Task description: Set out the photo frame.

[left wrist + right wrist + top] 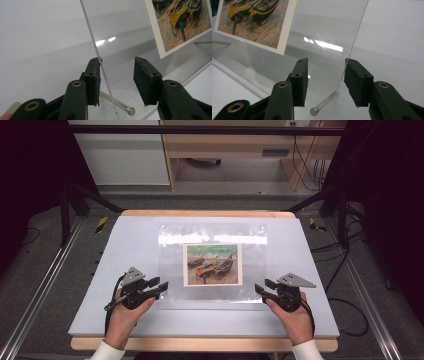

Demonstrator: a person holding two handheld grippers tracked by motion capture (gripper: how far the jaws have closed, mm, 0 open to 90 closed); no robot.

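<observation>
Dim room, black frame rails, pale grey surface (pixel 125 250) in the middle

Clear acrylic frame (pixel 212 232) with a boat print (pixel 213 264) lies mid-surface; left gripper (pixel 161 287) and right gripper (pixel 261 289) straddle its near corners, jaws apart, not clamped, a metal pin (pixel 323 103) between each pair.

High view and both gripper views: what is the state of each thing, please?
Acrylic frame: flat on the table.
Picture: under the clear panel.
Left hand-held gripper: open, astride the panel edge.
Right hand-held gripper: open, astride the panel edge.
Metal pin: sticking out of the panel corner.
</observation>
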